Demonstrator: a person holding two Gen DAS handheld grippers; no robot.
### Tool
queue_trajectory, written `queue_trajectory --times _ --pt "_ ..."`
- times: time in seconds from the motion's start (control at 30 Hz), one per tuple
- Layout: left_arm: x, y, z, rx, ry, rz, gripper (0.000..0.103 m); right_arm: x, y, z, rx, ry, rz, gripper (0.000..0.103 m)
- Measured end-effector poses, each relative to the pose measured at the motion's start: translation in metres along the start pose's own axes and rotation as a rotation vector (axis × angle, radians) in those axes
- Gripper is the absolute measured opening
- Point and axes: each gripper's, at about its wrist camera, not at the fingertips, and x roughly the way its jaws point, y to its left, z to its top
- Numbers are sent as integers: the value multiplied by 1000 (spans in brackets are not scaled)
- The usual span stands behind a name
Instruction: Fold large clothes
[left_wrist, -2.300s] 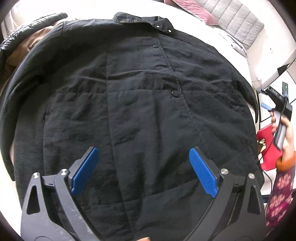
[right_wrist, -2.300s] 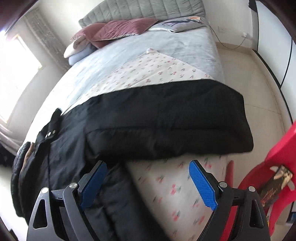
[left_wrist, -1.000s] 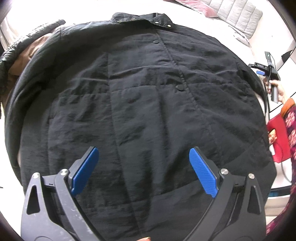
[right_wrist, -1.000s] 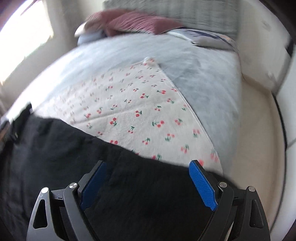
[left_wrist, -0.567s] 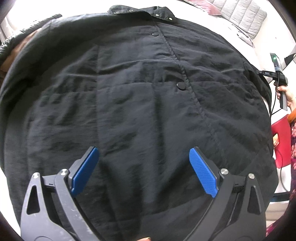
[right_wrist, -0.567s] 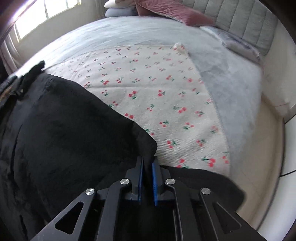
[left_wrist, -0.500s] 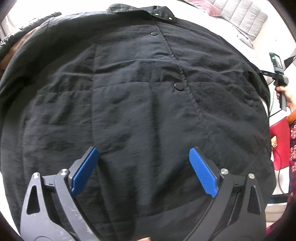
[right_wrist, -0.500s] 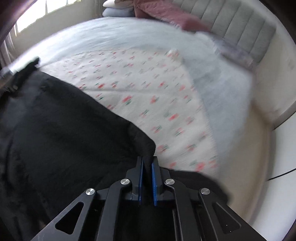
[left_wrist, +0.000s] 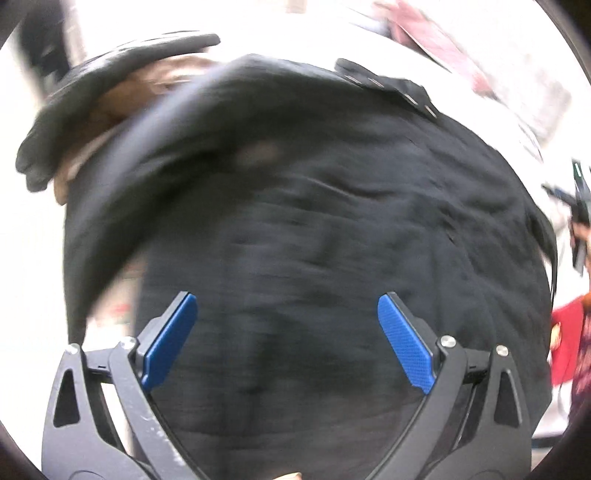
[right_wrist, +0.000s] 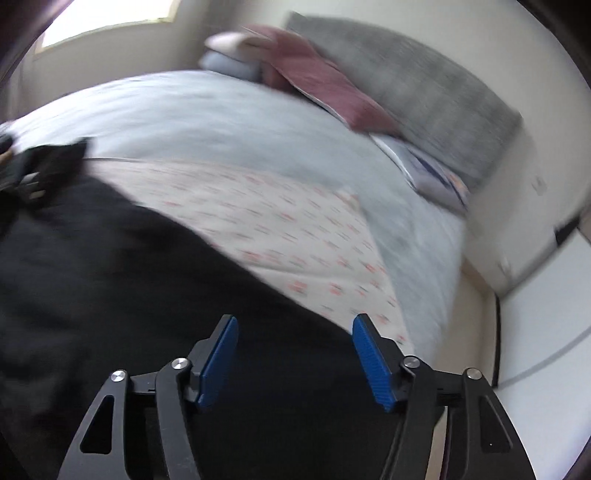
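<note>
Both tools sit with jaws apart & hold nothing: left tool (left_wrist: 286, 332) hangs over the black jacket (left_wrist: 332, 221), right tool (right_wrist: 293, 354) hangs over the jacket's edge where it meets the cherry-print sheet (right_wrist: 295, 229) on the bed (right_wrist: 221, 118). Jacket lies spread on the bed, filling the space ahead of and under the left tool, collar (left_wrist: 384, 83) far ahead of it, one side already turned over toward the body ahead-left of that tool. Main risk, imo: w/ neither tool gripping, the padded fabric is free to spring back, so any fold just laid can relax open or slide. Fabric looks slick & puffy, so a shallow pinch prob catches only the top layer & the layers underneath drag crooked. Both views are smeared w/ motion, so the exact hem line is hard to place; closing the right tool blind could grab the sheet along w/ the jacket and pull the bedding up. Another dark garment (left_wrist: 92, 92) lies far ahead-left of the left tool, just beside the jacket's shoulder; a wide sweep there could snag it into the fold. Pillows (right_wrist: 325, 85) far ahead of the right tool are well apart, no worry.
</note>
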Motion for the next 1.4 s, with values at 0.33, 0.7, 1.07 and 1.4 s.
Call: queue_trajectory --times 0.33,0.7,1.07,1.4 --pt "-27 175 -8 -306 -115 68 98 -80 90 -7 -23 -2 323 69" --pt "77 324 -74 -815 -78 -325 98 -138 156 -17 -73 53 429 72" --pt "101 331 -83 -974 -175 -606 36 -176 209 -38 -265 49 374 72" --pt "-93 270 7 -452 -595 -266 10 -181 240 -41 -304 42 397 72"
